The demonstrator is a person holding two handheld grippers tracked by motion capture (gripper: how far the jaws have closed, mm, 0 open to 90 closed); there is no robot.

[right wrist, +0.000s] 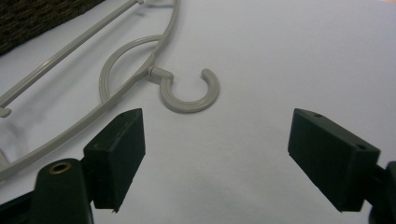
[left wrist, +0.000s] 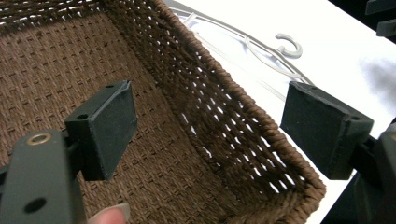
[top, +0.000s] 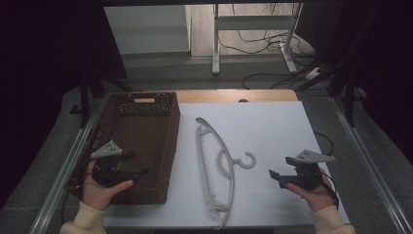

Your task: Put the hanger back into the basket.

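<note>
A brown wicker basket [top: 173, 141] stands on the left of the white table. A pale grey plastic hanger [top: 216, 161] lies flat beside it, its hook [top: 248, 161] pointing right. My left gripper [top: 141, 164] hovers over the basket's near right part, open, with the basket's right wall [left wrist: 243, 121] seen between its jaws and the hanger [left wrist: 261, 51] beyond. My right gripper [top: 280, 167] is low over the table to the right of the hook, open and pointing at it. The hook [right wrist: 189, 91] lies just ahead of that gripper [right wrist: 217, 154], whose jaws hold nothing.
The white tabletop [top: 263, 131] stretches bare to the right of the hanger. A wooden strip [top: 234, 95] edges its far side. Metal rails [top: 363, 156] run along both sides. Desk legs and cables [top: 272, 44] lie on the floor beyond.
</note>
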